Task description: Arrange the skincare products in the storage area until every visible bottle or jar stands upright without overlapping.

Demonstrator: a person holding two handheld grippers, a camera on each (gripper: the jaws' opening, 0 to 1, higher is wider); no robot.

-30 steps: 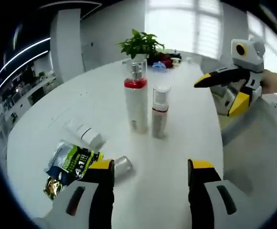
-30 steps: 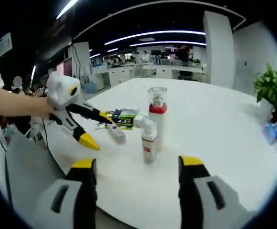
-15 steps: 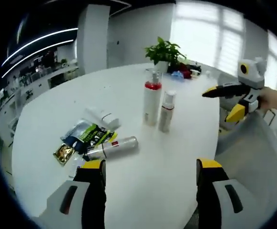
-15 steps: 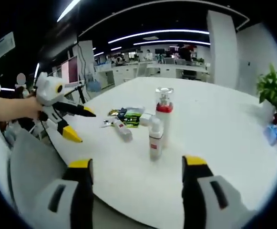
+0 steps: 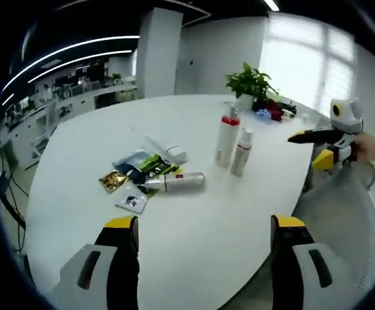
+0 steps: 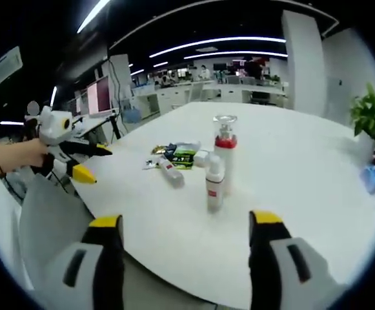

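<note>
Both grippers off the table (image 5: 77,161) edge, apart from each other. Left gripper (image 5: 202,227) jaws wide, nothing btwn; seen also at (image 6: 84,163), gripped by a hand (image 6: 10,157). Right gripper (image 6: 185,227) jaws wide, empty; also at (image 5: 316,145), hand (image 5: 374,147) behind it, prob. held level.

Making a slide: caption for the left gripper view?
Open left tool above a white table: two bottles upright, a silver bottle lying beside sachets.

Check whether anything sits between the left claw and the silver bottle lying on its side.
Nothing visible does. Bare table lies between the left claw and the silver bottle; the packets sit beside and behind it.
</note>
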